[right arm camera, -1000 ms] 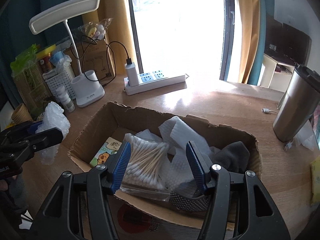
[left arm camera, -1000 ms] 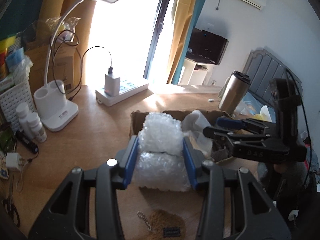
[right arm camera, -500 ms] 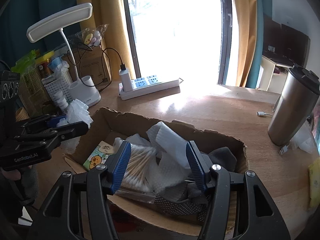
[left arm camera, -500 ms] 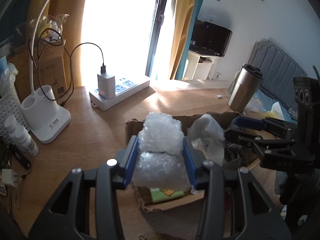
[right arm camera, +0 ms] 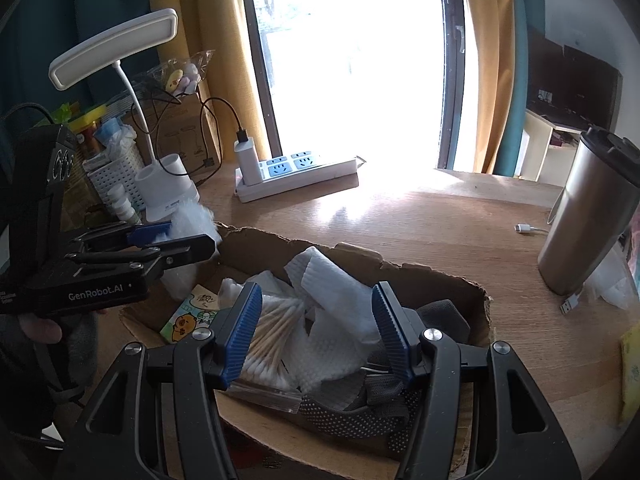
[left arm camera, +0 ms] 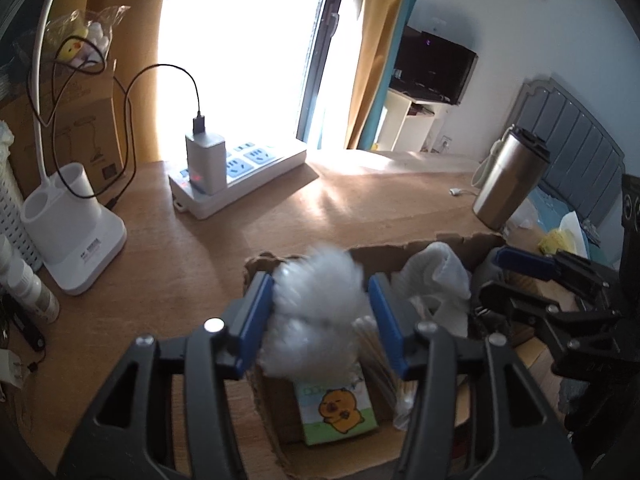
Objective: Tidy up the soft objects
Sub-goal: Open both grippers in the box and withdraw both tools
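My left gripper is shut on a roll of bubble wrap and holds it over the left end of the open cardboard box. In the right wrist view the left gripper holds the bubble wrap above the box's left wall. My right gripper is open and empty above the box. Inside lie a cotton swab pack, white foam sheets, a cartoon tissue pack and grey cloth.
On the wooden desk stand a white power strip with a charger, a desk lamp base, a white basket with small bottles, and a steel tumbler. A cable end lies near the tumbler.
My left gripper has moved forward with the bubble wrap, from the desk in front of the box to over the box's left end. My right gripper stays open over the box.
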`<state>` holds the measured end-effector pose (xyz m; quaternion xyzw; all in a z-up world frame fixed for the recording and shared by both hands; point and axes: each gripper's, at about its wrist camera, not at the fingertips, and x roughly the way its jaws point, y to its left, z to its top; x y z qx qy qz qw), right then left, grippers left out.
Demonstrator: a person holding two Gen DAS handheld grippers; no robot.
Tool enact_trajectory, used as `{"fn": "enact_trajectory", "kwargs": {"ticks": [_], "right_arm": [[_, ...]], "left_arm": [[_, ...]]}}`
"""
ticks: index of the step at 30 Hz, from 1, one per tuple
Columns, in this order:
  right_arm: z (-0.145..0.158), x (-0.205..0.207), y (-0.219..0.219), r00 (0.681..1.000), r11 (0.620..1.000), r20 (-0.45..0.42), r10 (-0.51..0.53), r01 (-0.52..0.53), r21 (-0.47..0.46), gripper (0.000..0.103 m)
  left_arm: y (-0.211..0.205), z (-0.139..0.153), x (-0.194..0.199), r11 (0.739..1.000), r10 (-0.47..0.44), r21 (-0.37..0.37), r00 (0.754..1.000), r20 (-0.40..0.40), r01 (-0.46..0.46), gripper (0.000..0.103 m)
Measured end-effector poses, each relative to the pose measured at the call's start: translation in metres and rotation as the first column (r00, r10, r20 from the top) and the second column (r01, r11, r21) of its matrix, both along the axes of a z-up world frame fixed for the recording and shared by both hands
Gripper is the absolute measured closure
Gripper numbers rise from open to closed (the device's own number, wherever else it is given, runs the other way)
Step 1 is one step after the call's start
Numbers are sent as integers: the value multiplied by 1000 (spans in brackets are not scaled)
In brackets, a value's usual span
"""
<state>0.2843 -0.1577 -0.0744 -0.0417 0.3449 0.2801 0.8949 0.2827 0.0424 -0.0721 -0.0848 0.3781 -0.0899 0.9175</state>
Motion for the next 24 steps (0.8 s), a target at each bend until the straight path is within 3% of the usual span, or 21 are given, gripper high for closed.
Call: {"fn": "enact_trajectory", "kwargs": {"ticks": [24], "right_arm": [[26, -58, -3, 998, 1000, 61, -11, 11, 1, 43]], "left_arm": [[-6, 37, -62, 1000, -24, 7, 996, 86, 23, 49]]}}
